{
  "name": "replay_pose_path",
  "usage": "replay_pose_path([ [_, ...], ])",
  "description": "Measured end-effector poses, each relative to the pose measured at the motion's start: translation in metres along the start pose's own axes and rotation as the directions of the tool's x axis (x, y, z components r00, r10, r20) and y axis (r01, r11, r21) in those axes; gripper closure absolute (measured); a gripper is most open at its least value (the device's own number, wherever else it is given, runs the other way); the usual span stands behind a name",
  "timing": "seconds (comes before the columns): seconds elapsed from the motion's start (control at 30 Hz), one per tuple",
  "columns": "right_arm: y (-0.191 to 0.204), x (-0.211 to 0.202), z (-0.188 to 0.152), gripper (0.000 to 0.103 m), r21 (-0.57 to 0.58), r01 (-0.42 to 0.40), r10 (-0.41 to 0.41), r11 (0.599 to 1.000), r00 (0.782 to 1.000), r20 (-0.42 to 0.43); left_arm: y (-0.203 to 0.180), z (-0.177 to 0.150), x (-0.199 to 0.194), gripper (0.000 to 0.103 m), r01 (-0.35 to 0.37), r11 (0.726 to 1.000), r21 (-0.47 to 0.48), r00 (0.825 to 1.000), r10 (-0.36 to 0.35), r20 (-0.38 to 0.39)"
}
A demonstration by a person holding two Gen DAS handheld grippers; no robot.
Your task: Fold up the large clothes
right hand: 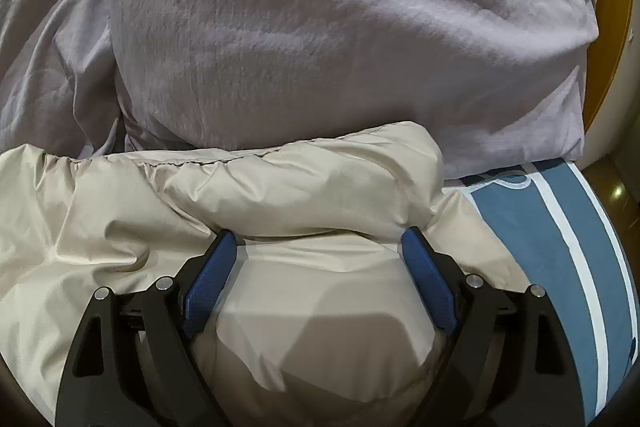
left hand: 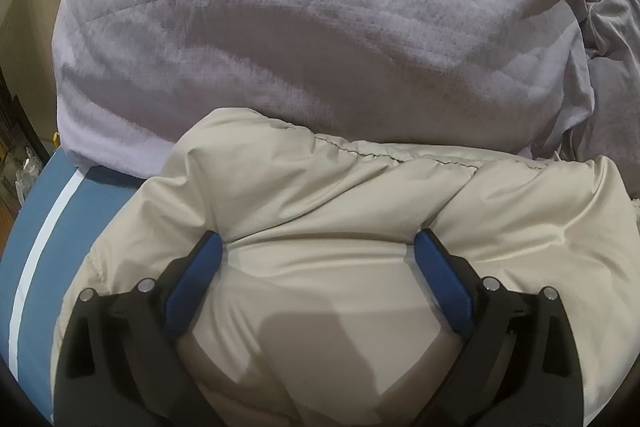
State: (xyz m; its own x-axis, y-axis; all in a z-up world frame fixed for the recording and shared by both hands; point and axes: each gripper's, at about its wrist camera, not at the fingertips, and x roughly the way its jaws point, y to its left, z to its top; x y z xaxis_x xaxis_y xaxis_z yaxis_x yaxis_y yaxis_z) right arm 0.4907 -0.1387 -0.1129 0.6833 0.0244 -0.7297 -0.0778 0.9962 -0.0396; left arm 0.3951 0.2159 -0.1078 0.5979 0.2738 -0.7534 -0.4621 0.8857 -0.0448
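Beige puffer jacket [left hand: 320, 211], bulky and quilted, lying on a blue bedsheet with white stripes [left hand: 48, 227], its far edge butting against a heaped lilac duvet [left hand: 312, 27]. Long axis running side to side across both views, stitched seam along the far edge. Left gripper [left hand: 318, 247] spread wide over the jacket's left part, blue pads pressing into the puffed fabric on either side, nothing pinched between them. Right gripper [right hand: 320, 241] likewise released, jaws wide, straddling a bulge near the jacket's right end, just short of the rolled far fold. Jacket directly beneath and ahead of both tools, sheet bare beyond its left and right ends. Probably a fold just laid down; next grasp likely at either end, each hand nearest its own side
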Motion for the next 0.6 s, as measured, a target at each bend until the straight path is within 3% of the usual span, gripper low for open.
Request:
replay_pose_path([
  [0.1, -0.002, -0.013, 0.002, 0.016, 0.033, -0.018, 0.018, 0.999, 1.000, 0.001, 0.001, 0.006, -0.006, 0.007, -0.004, 1.000, -0.015, 1.000, 0.004, -0.016],
  [0.23, 0.007, -0.040, 0.008, 0.016, 0.058, -0.092, 0.089, 0.994, 0.995, 0.039, -0.006, 0.010, -0.027, 0.007, 0.050, 0.998, -0.048, 0.999, -0.050, 0.010],
  [0.47, 0.058, -0.059, 0.011, 0.016, -0.020, -0.200, 0.201, 0.980, 0.978, 0.048, -0.059, 0.016, -0.056, 0.007, 0.169, 0.986, -0.004, 0.984, -0.168, 0.065],
  [0.6, 0.076, -0.054, 0.010, 0.016, -0.053, -0.214, 0.216, 0.975, 0.976, 0.038, -0.101, 0.012, -0.053, 0.007, 0.176, 0.983, 0.047, 0.982, -0.179, 0.055],
])
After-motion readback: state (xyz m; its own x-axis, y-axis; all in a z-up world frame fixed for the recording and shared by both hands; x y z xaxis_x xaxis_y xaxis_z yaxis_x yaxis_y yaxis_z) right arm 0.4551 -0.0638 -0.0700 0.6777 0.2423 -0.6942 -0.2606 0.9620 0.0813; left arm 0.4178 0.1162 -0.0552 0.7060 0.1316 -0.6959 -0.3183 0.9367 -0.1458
